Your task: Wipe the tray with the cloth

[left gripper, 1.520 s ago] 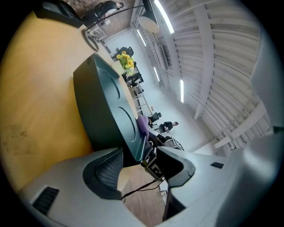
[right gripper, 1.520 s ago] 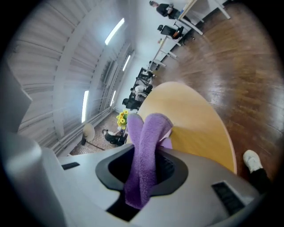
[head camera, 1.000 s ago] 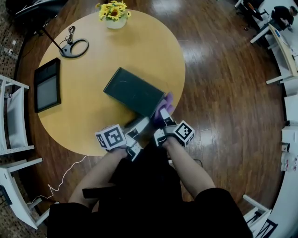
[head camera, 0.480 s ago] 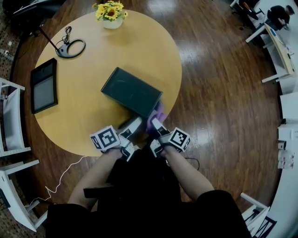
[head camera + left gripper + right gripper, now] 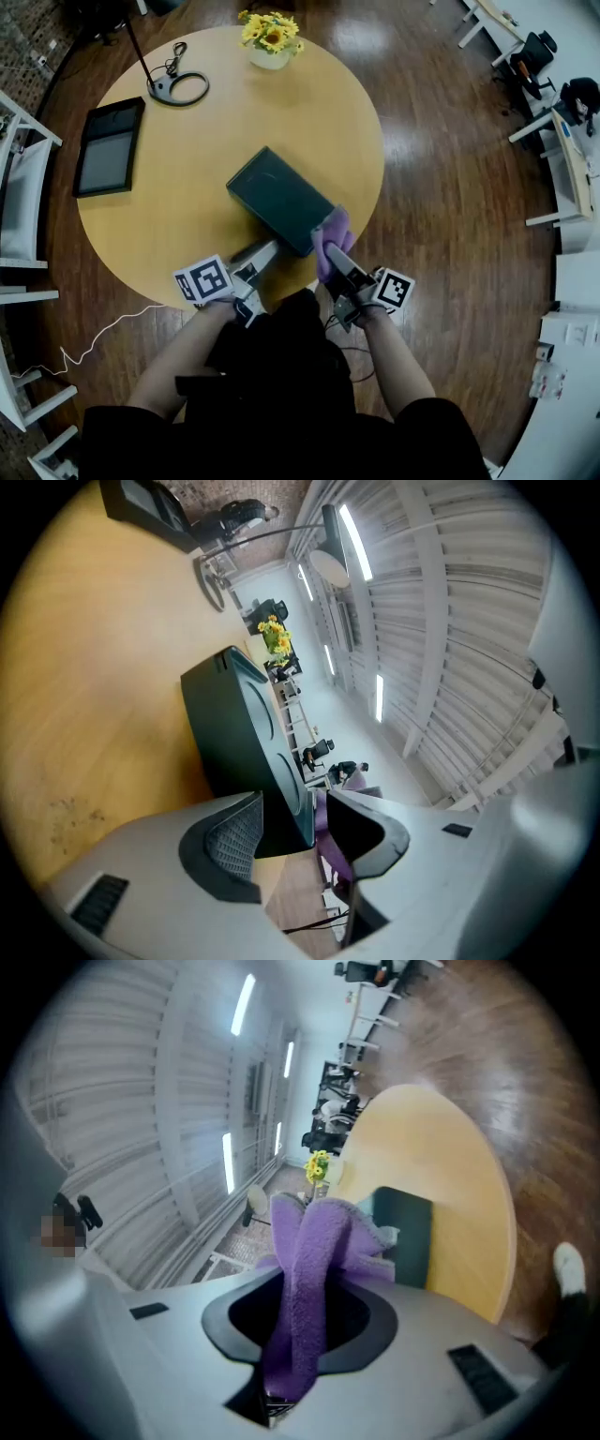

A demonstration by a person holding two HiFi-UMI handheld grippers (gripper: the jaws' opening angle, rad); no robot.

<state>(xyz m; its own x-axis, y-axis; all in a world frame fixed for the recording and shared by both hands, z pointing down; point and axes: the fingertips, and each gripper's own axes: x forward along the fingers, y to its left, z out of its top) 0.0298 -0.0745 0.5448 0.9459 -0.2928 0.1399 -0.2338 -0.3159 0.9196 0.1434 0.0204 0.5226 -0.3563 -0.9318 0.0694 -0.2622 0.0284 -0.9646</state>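
A dark green rectangular tray [image 5: 279,199] lies at an angle on the round wooden table [image 5: 187,234], near its front edge. My left gripper [image 5: 265,249] has the tray's near edge [image 5: 234,733] between its jaws, both pads against it. My right gripper [image 5: 330,253] is shut on a purple cloth [image 5: 335,232] that hangs beside the tray's near right corner. In the right gripper view the cloth [image 5: 309,1260] stands up out of the gripper [image 5: 300,1326], with the tray [image 5: 408,1237] beyond it. The left gripper [image 5: 295,822] sees the cloth just behind the tray.
A pot of yellow flowers [image 5: 270,37] stands at the table's far edge. A lamp base with a cable [image 5: 178,87] and a black tablet [image 5: 110,147] lie at the left. White chairs [image 5: 23,187] stand at the left, and wooden floor [image 5: 450,234] lies to the right.
My right gripper has risen and turned with the cloth, close to the tray's near right corner. The left gripper has shifted a little, still on the tray's edge. The head view has swung.
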